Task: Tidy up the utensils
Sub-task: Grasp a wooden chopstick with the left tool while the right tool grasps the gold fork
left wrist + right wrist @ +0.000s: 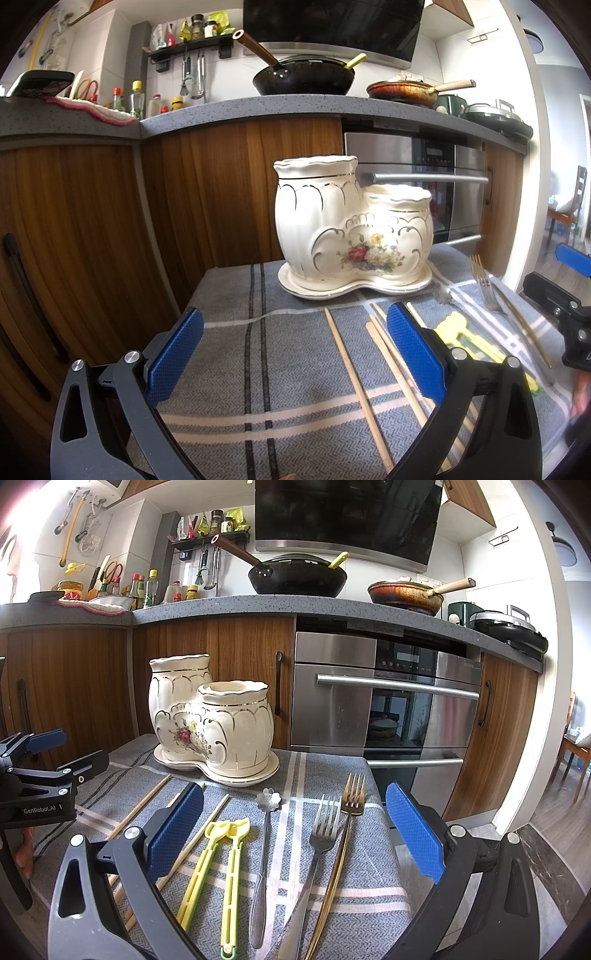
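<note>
A cream ceramic two-pot utensil holder [347, 229] with a flower print stands on its saucer at the far side of a grey striped cloth [288, 369]; it also shows in the right wrist view [214, 720]. Wooden chopsticks [356, 384] lie between my left gripper's fingers. My left gripper [293, 350] is open and empty above the cloth. My right gripper [293, 830] is open and empty above yellow tongs [229, 871], a flower-bowl spoon [264, 853], a silver fork [321, 834] and a gold fork [349, 812].
The cloth [369, 893] covers a small table whose right edge drops to the floor. Wooden cabinets [92, 221] and a steel oven [384, 701] stand close behind. Woks and bottles sit on the counter [295, 603] above.
</note>
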`<control>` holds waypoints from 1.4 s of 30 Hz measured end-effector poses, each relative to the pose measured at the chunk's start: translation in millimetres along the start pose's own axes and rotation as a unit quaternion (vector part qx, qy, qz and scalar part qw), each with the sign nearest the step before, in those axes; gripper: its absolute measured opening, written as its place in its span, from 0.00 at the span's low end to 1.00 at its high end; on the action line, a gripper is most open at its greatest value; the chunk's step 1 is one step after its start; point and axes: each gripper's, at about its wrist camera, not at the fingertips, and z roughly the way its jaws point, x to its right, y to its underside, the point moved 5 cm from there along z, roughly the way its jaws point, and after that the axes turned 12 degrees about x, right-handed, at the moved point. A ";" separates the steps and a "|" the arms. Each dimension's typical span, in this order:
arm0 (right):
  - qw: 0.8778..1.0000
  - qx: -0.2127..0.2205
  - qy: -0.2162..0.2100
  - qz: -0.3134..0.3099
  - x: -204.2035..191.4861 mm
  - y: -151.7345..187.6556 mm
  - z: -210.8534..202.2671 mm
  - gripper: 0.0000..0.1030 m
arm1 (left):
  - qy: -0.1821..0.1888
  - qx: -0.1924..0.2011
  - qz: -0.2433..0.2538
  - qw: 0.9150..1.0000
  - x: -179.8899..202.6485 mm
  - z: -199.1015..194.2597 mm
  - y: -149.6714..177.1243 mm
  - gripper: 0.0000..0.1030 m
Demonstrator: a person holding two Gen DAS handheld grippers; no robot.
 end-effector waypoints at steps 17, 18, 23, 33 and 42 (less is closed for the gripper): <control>0.994 -0.074 0.041 0.065 77.5 1.0 23.9 0.95 | 0.026 -0.071 0.031 0.997 2.5 14.6 -1.8 0.96; 0.994 -0.086 0.041 0.061 81.4 4.3 26.1 0.95 | 0.034 -0.093 0.032 0.995 3.7 19.6 1.6 0.96; 0.989 -0.129 0.016 0.065 80.5 17.9 34.6 0.86 | 0.053 -0.181 0.056 0.980 13.7 37.3 28.1 0.96; 0.973 -0.207 -0.035 0.095 67.4 39.2 46.5 0.48 | 0.088 -0.246 0.033 0.965 18.2 37.1 49.1 0.63; 0.966 -0.249 -0.020 0.070 64.6 47.6 59.9 0.22 | 0.103 -0.259 0.053 0.959 17.7 42.3 45.0 0.24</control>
